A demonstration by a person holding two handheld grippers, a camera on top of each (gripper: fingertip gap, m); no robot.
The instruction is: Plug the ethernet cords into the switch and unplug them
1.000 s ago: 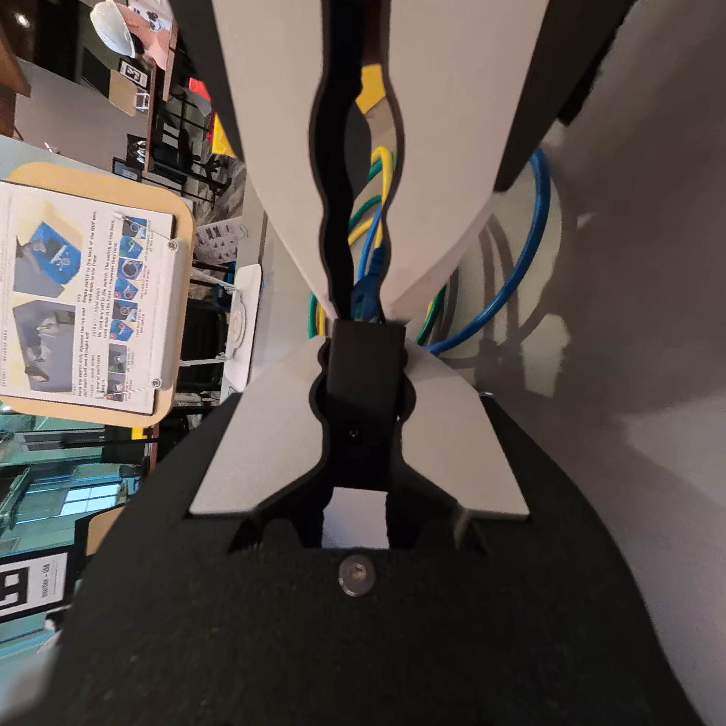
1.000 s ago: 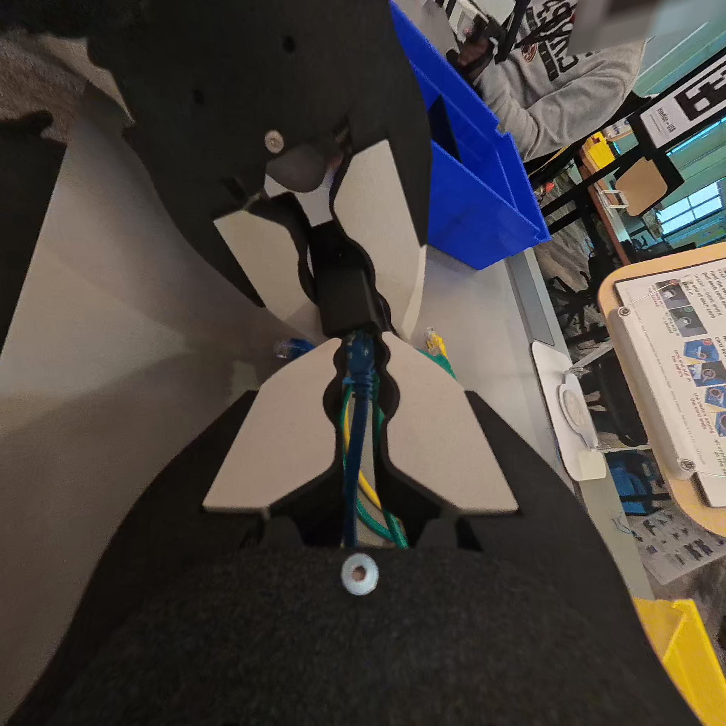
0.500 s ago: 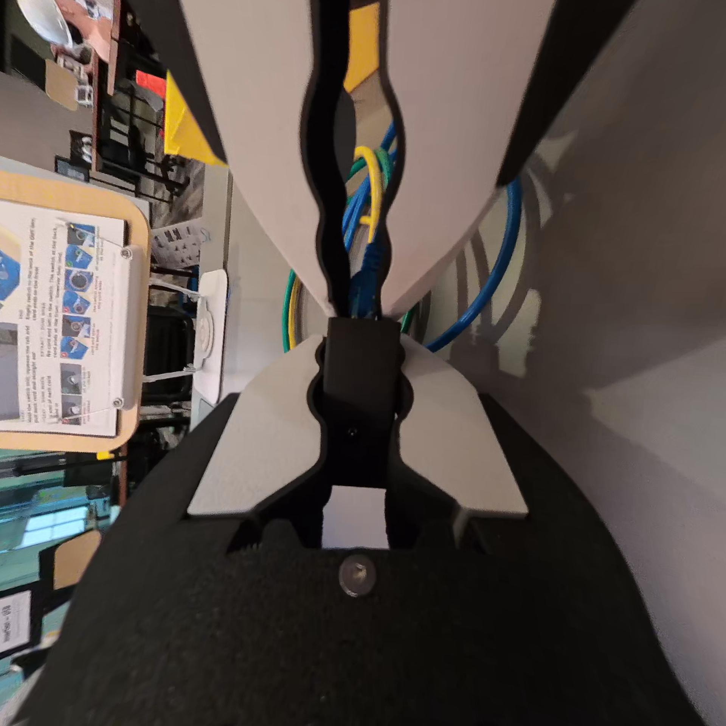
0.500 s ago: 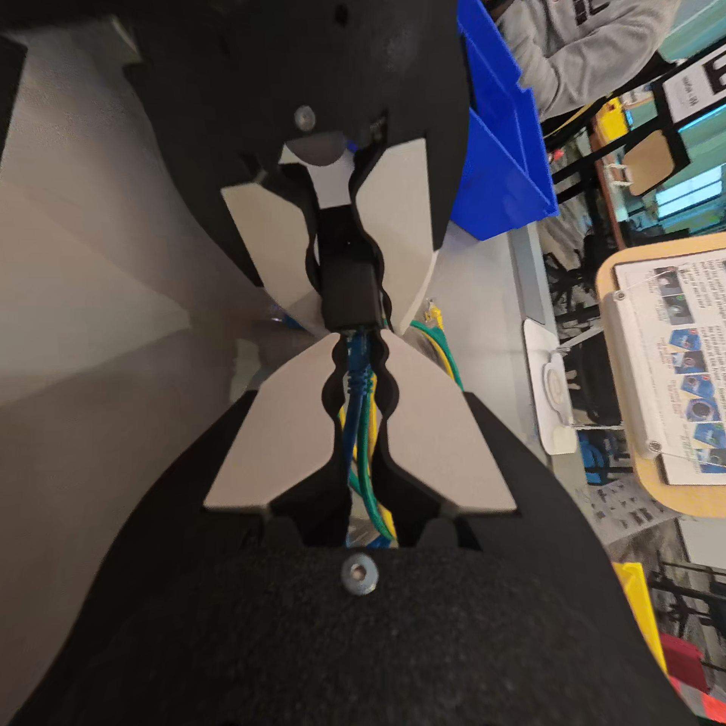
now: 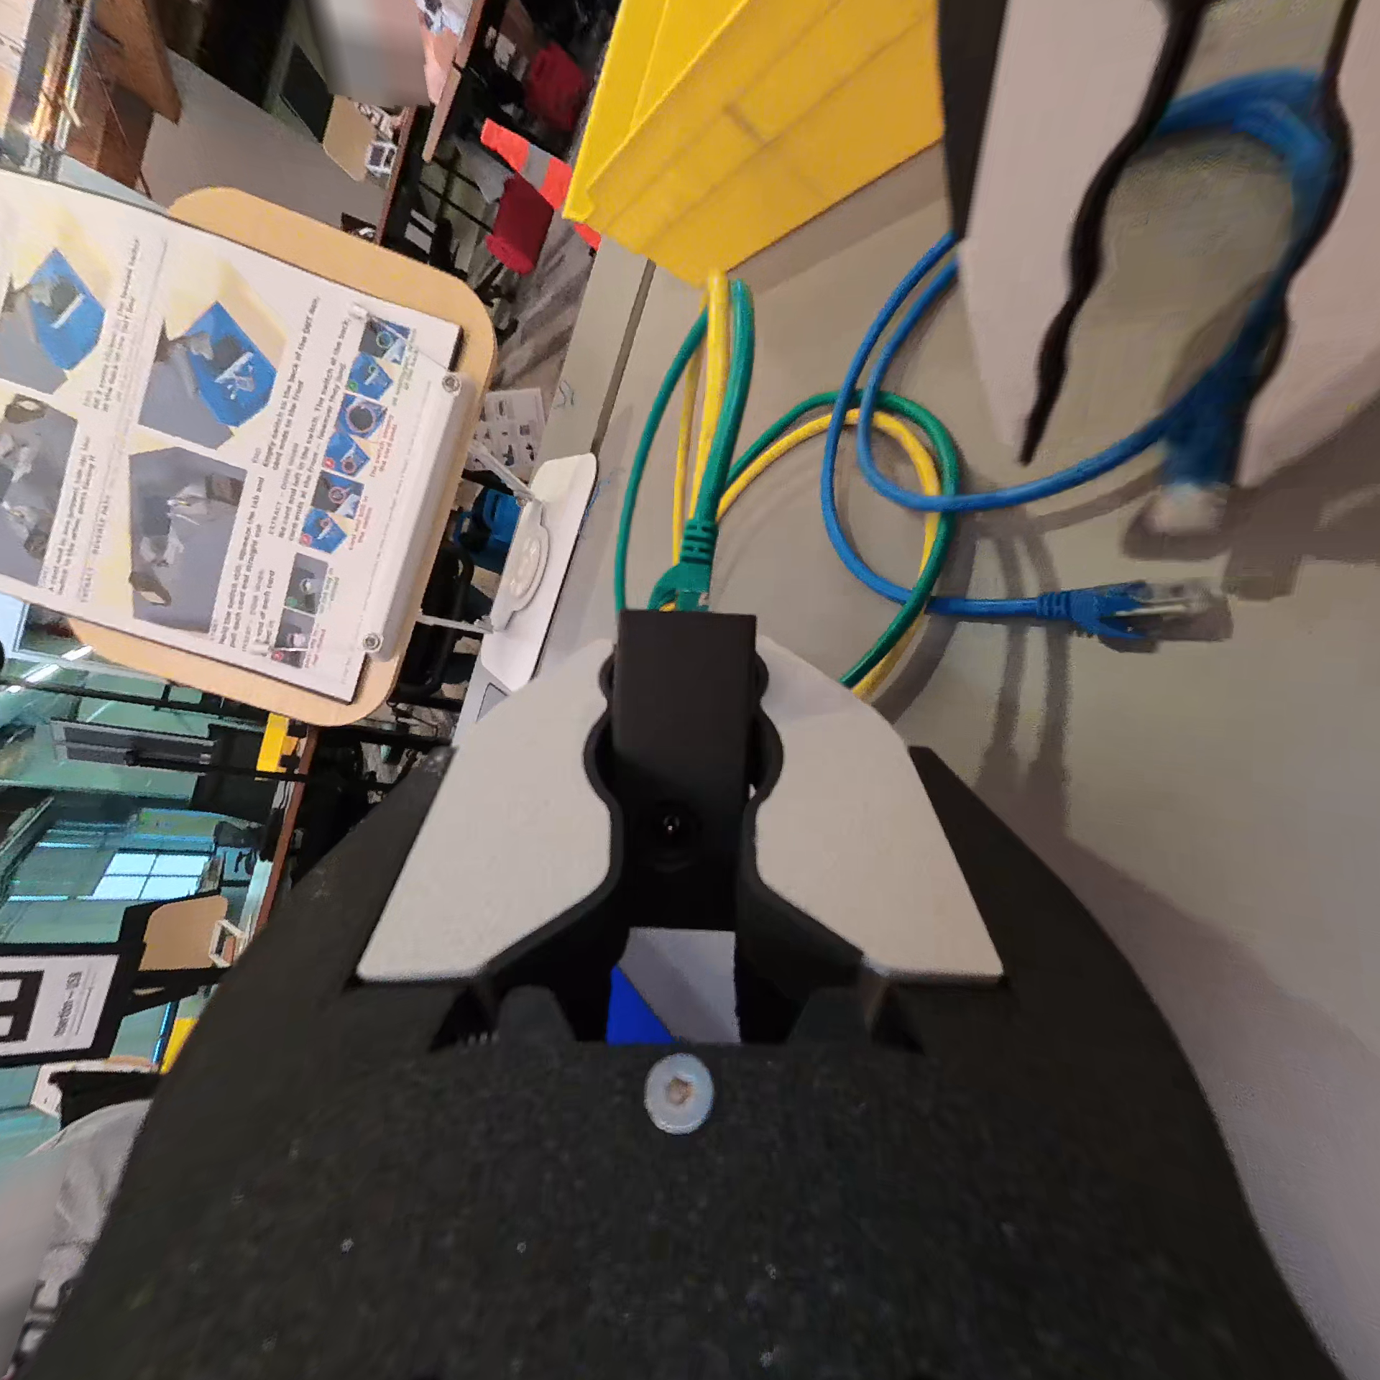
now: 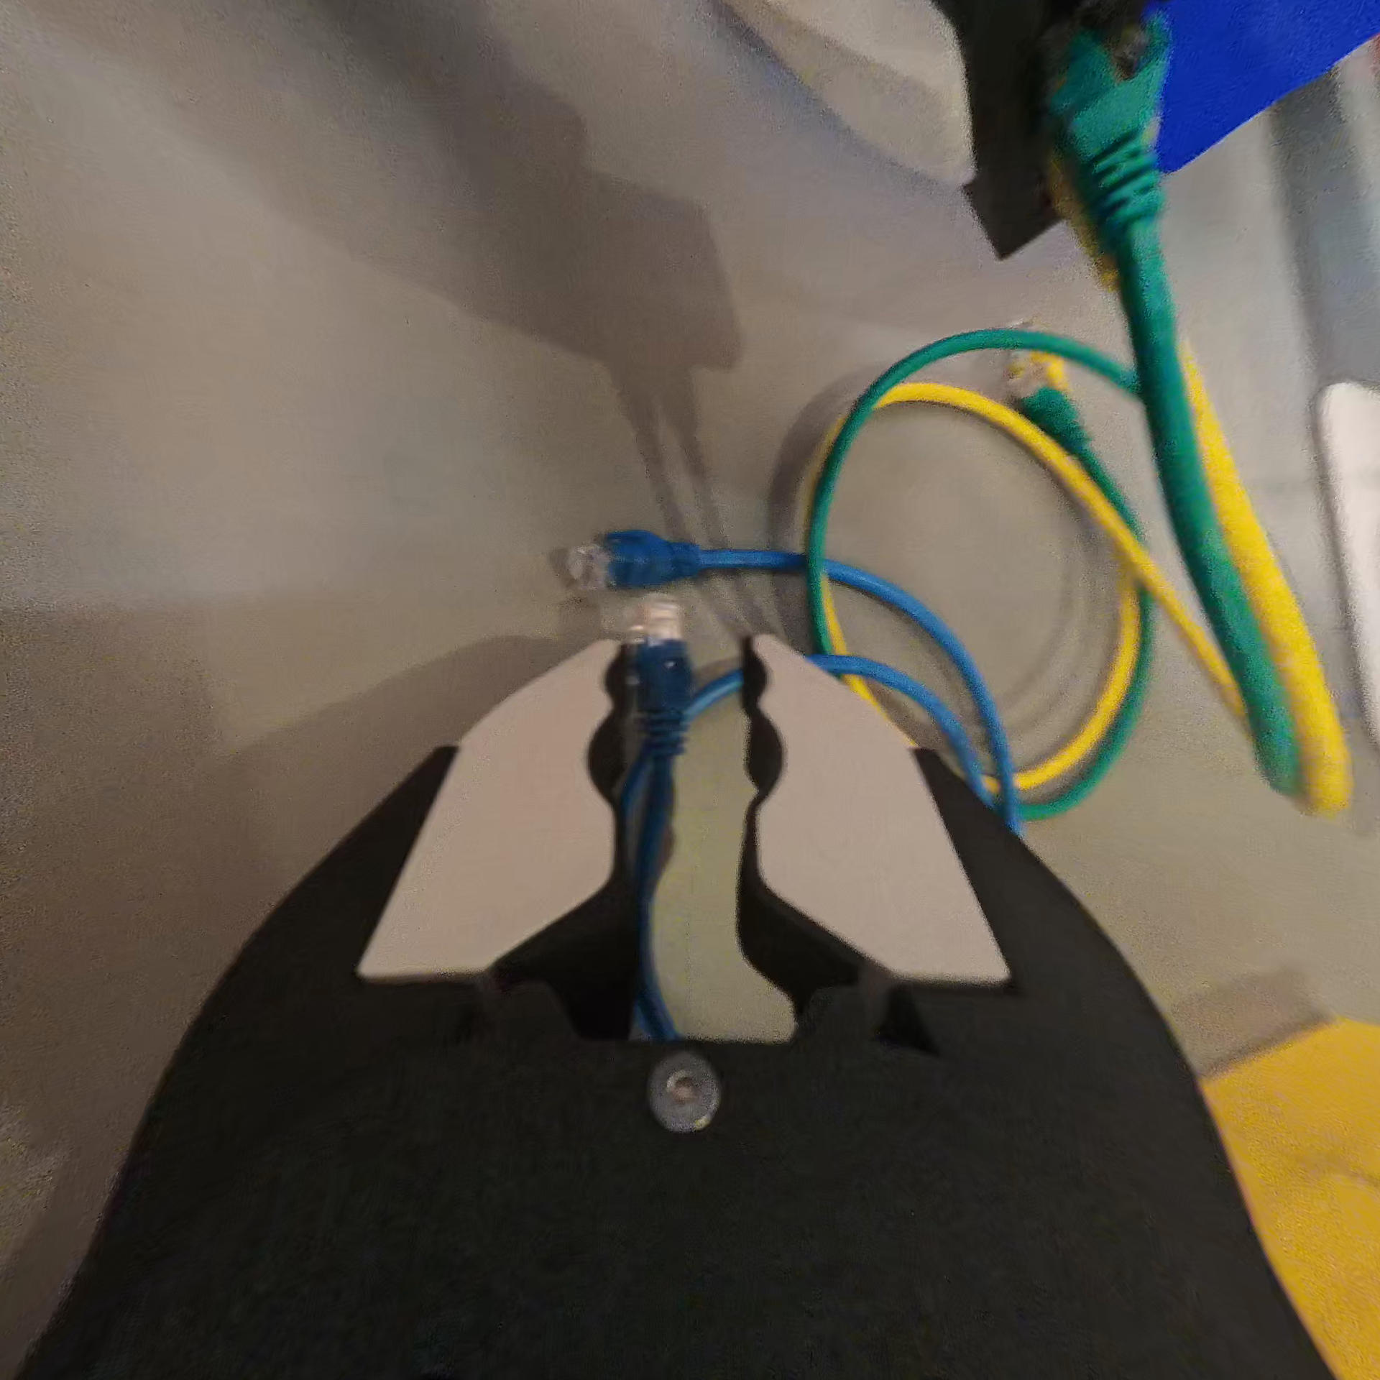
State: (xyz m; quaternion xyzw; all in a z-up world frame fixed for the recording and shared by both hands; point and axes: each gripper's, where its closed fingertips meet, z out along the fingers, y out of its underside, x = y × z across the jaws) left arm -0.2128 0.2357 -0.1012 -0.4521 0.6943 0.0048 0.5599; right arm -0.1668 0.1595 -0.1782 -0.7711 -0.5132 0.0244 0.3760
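The left gripper point(image 5: 683, 676) clamps the black switch point(image 5: 683, 717), green cord point(image 5: 694, 538) plugged in. The right gripper point(image 6: 683, 664) is released, a blue cord point(image 6: 657, 694) loose between its fingers, plug clear of the switch. Next, likely, squeeze the green plug's tab and pull straight. A printed sheet point(image 5: 216, 440) stands beyond the tabletop point(image 5: 1120, 784).

We see the black switch point(image 5: 683, 717) held off the desk point(image 5: 1120, 747) with the green cord point(image 5: 691, 545) plugged into it beside the yellow cord point(image 5: 713, 373), while the blue cord point(image 6: 657, 679) hangs unplugged, its other clear plug point(image 5: 1180, 601) lying loose.
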